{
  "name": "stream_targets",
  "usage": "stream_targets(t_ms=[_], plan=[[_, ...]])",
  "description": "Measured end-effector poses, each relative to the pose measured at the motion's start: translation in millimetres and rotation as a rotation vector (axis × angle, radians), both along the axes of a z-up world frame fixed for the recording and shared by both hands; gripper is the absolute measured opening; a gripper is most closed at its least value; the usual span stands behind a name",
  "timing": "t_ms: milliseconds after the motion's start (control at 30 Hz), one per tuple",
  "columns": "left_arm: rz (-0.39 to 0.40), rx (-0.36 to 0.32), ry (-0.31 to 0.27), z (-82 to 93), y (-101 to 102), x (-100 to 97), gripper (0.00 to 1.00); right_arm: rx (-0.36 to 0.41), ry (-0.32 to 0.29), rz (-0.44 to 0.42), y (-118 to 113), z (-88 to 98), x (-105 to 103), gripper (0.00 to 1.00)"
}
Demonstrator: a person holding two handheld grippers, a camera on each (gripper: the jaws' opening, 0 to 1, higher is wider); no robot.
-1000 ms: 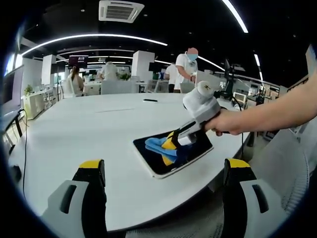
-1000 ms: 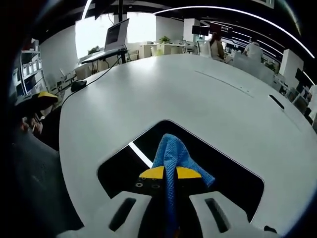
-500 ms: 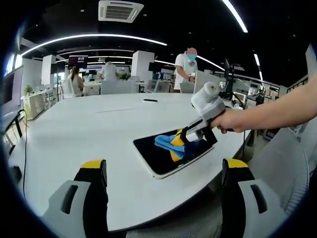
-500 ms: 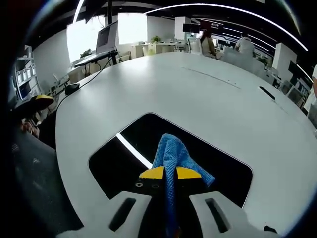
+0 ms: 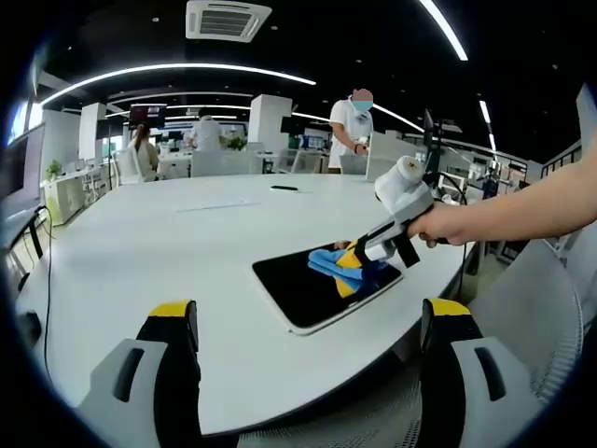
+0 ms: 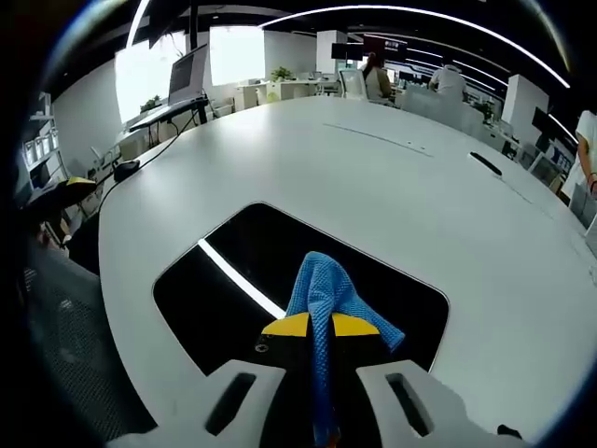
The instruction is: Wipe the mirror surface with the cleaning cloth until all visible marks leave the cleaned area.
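Observation:
A dark rectangular mirror [image 5: 308, 289] [image 6: 233, 289] lies flat on the white table near its front edge. A blue cleaning cloth [image 5: 328, 262] [image 6: 322, 291] rests on the mirror's far right part. My right gripper [image 5: 355, 258] [image 6: 320, 325], held by a hand, is shut on the cloth and presses it onto the glass. My left gripper [image 5: 308, 322] hangs open over the table's near edge, short of the mirror, with nothing between its yellow-tipped fingers [image 5: 173, 313].
The big white table [image 5: 140, 243] stretches far behind the mirror, with a small dark object [image 5: 284, 189] at its back. Several people stand or sit at desks beyond it. A grey chair [image 5: 532, 308] is at the right.
The right gripper has slid the cloth across the mirror toward its far right end. The left gripper has stayed put.

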State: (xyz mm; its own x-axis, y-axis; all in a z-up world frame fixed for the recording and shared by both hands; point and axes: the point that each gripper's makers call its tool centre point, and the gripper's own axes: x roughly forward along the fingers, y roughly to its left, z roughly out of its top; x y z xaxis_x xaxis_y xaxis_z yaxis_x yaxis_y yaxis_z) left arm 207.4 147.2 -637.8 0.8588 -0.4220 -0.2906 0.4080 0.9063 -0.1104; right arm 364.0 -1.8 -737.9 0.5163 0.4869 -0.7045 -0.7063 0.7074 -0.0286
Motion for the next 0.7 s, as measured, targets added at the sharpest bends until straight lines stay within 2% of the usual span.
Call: stream_targets(t_ms=[400, 700], plan=[[0.004, 0.004, 0.006, -1.0, 0.8, -0.5, 0.99, -0.005, 0.005, -0.061, -28.4, 2.1, -1.2, 0.01], [0.001, 0.002, -0.001, 0.0, 0.8, 0.0, 0.99, 0.002, 0.014, -0.114, -54.8, 0.6, 6.1, 0.01]])
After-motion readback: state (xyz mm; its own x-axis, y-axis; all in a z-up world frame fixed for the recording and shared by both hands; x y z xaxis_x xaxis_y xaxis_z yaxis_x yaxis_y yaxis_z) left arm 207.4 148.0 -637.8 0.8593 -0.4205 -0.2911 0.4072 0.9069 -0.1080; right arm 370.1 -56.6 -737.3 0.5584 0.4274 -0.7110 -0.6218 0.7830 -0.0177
